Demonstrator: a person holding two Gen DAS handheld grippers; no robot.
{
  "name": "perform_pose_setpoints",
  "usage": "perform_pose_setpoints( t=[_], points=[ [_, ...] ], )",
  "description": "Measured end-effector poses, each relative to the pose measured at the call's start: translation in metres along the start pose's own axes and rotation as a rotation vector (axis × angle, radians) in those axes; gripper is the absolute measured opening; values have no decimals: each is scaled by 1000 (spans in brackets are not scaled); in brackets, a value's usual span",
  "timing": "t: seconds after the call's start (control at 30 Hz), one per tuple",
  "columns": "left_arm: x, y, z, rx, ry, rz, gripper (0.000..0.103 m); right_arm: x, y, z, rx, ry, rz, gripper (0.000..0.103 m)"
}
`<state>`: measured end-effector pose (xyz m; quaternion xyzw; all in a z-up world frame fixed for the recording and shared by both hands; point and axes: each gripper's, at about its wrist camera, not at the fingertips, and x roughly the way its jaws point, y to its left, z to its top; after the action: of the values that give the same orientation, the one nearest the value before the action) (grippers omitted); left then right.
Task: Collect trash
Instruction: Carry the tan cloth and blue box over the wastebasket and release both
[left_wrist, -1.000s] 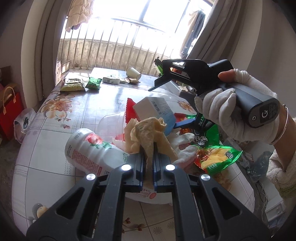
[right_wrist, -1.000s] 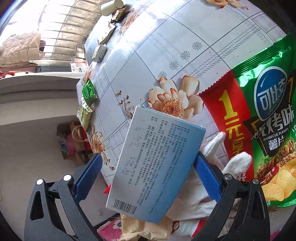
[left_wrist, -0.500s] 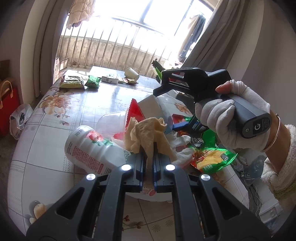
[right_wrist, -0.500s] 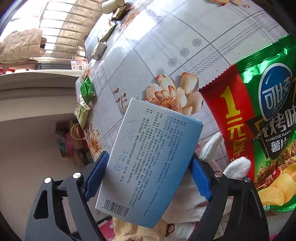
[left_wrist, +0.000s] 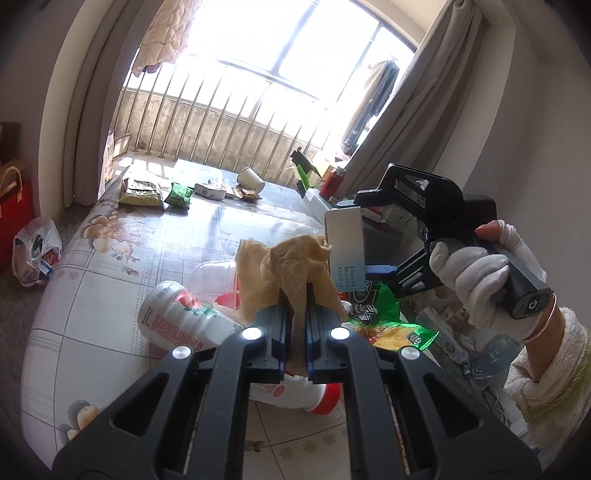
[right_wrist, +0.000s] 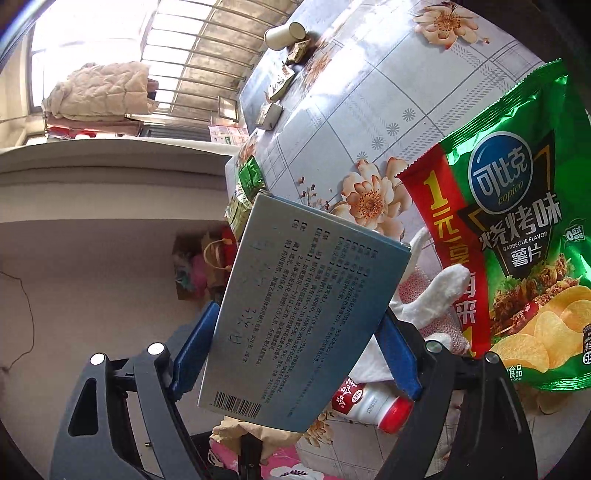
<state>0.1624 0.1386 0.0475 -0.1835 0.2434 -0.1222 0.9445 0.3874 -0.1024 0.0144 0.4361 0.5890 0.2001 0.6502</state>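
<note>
My left gripper (left_wrist: 298, 325) is shut on a crumpled tan paper wad (left_wrist: 291, 266) and holds it above the table. My right gripper (right_wrist: 295, 350) is shut on a pale blue printed carton (right_wrist: 306, 306), lifted off the table; the carton also shows in the left wrist view (left_wrist: 345, 251). Under them lie a white yogurt bottle with a red cap (left_wrist: 177, 314), a green and red chip bag (right_wrist: 513, 266), a white glove (right_wrist: 439, 291) and a clear plastic cup (left_wrist: 212, 273).
The floral table (left_wrist: 110, 258) carries more trash at its far end: a paper cup (left_wrist: 251, 179), green snack packets (left_wrist: 179, 195), a small box (left_wrist: 210, 190). A plastic bag (left_wrist: 33, 251) and a red bag (left_wrist: 11, 206) sit on the floor at left. The window railing is behind.
Both grippers have risen off the pile. The right one lifted the blue carton up and to the right; the paper wad rose with the left one.
</note>
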Motion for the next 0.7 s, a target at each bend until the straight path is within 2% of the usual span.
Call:
perform_pose_setpoints(
  t=[0.17, 0.37, 0.53, 0.7],
  points=[
    [-20, -20, 8, 36, -24, -20, 6, -43, -5, -27, -58, -7, 77, 80],
    [-27, -62, 11, 101, 1, -83, 6, -111, -39, -62, -91, -55, 163, 80],
    [-14, -119, 5, 181, 65, -190, 6, -189, -104, -93, -41, -163, 203, 80],
    [21, -194, -7, 269, 179, -334, 6, -278, -198, -125, 97, -356, 212, 80]
  ],
)
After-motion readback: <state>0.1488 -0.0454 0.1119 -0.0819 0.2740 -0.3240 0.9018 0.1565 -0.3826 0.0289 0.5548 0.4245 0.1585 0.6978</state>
